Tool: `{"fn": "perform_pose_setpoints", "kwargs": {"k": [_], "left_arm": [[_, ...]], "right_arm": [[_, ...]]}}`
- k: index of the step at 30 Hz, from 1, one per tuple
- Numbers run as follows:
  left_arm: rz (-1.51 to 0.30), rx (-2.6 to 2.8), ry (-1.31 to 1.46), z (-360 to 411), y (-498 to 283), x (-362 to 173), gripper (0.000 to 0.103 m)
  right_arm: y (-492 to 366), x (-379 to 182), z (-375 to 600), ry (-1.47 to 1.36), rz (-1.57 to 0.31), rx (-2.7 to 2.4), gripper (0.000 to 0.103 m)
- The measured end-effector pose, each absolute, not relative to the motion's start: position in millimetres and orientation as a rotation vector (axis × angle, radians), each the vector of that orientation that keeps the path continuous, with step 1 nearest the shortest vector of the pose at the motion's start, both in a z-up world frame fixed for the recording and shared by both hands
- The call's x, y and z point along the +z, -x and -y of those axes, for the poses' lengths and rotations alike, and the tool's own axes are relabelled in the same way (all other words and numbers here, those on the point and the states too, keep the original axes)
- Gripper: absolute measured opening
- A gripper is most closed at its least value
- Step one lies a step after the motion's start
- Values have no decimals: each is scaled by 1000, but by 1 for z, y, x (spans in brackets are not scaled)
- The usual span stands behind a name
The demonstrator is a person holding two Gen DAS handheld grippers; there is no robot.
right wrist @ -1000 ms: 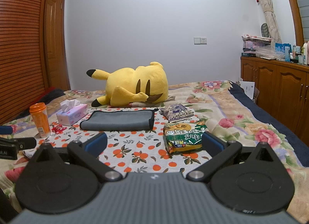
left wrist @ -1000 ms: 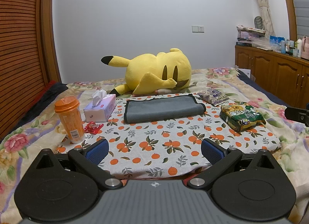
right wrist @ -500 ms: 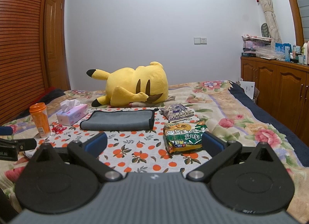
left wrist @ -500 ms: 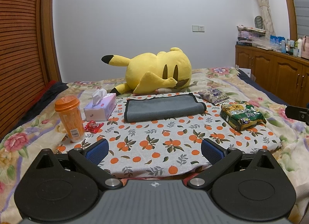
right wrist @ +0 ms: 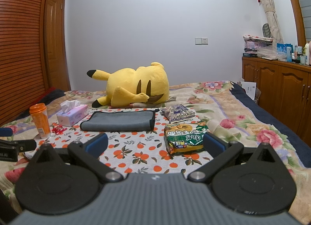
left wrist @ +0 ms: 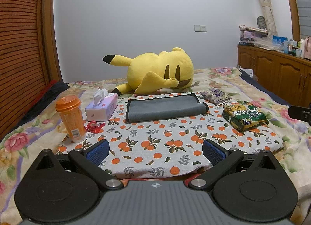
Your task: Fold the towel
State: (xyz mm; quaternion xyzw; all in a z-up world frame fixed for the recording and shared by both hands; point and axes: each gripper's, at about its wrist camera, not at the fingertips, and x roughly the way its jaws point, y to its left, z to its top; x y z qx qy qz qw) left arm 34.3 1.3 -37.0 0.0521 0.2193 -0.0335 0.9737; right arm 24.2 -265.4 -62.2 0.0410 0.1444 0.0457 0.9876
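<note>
Right gripper point(right wrist: 155, 143): fingers spread wide, empty, above orange-print cloth point(right wrist: 140, 147). Grey towel point(right wrist: 118, 121): folded, flat, beyond. Green noodle packet point(right wrist: 184, 137): right of towel. Tissue box point(right wrist: 72, 115), orange bottle point(right wrist: 40, 120): left. Yellow plush point(right wrist: 136, 89): behind.

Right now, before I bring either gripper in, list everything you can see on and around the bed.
towel: 1, grey with black trim, folded over, on the orange-print cloth, far side
orange-print cloth: 1, white with oranges, spread on the bed
plush toy: 1, yellow, lying behind the towel
tissue box: 1, pale purple, left of the towel
bottle: 1, orange, upright, left edge of cloth
candy wrapper: 1, red, between bottle and tissue box
noodle packet: 1, green, right of the towel
snack bag: 1, purple-patterned, beyond the noodle packet
cabinet: 1, wooden, right wall, cluttered top
left gripper: open, empty
right gripper: open, empty
</note>
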Motion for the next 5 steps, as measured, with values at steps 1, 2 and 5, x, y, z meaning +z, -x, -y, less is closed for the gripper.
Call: {"fn": "perform_pose_setpoints", "kwargs": {"k": [1,2,5], "left_arm": [[-443,-68,-105,-2,-35,-37,103],[-442,-68,-103,-1,-34,-37,103],[-443,-68,-102,-1,-34,-37,103]], "right_arm": [[-24,-62,266,-82,-290,92,103],[-24,-62,266,-82,-290,92,103],[-24,-62,265,-82,-290,92,103]]}}
